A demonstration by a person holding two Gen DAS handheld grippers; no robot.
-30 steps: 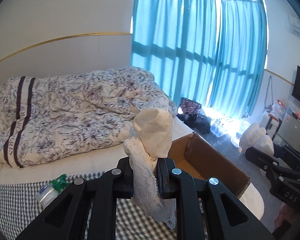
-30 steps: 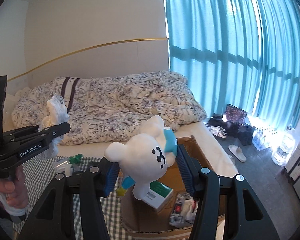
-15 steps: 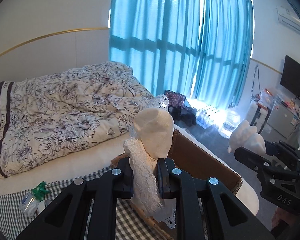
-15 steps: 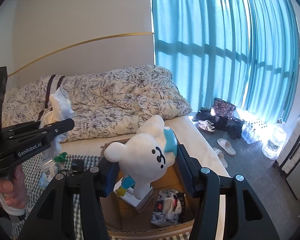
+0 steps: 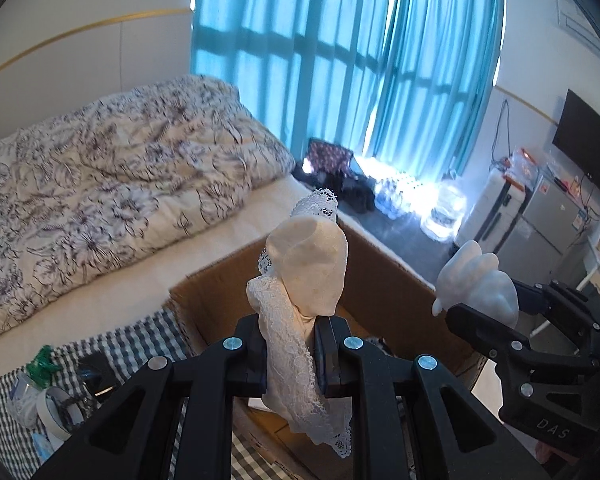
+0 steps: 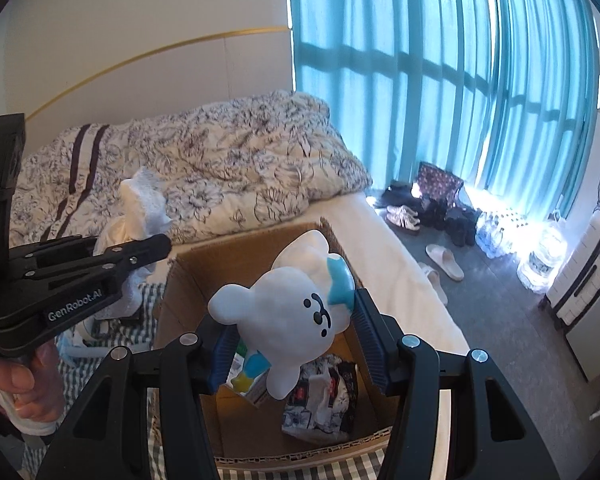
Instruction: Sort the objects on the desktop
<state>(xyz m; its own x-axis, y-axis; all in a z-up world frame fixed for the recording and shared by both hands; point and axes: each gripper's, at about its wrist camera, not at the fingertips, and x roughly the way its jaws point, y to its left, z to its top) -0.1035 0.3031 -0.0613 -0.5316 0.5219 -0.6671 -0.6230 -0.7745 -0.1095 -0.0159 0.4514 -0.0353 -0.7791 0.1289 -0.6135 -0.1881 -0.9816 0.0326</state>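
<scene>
My left gripper (image 5: 290, 350) is shut on a cream lace cloth (image 5: 306, 276) that bulges above the jaws and trails below them. It hangs over the near left part of an open cardboard box (image 5: 374, 268). My right gripper (image 6: 292, 344) is shut on a white plush bear (image 6: 296, 316) with a blue patch, held above the same box (image 6: 196, 264). In the right wrist view the left gripper (image 6: 148, 250) shows at the left with the cloth (image 6: 142, 204). The bear (image 5: 478, 284) also appears at the right of the left wrist view.
Inside the box lie a small carton (image 6: 256, 388) and a patterned packet (image 6: 324, 400). A checked cloth (image 5: 140, 336) carries a small bottle with a green top (image 5: 40, 364) and a tape roll (image 5: 58, 404). A flowered duvet (image 5: 100, 192) covers the bed; shoes (image 6: 404, 216) lie on the floor.
Both grippers have sunk and moved forward toward the box, so more of its inside shows. The cloth and the bear stay gripped as before.
</scene>
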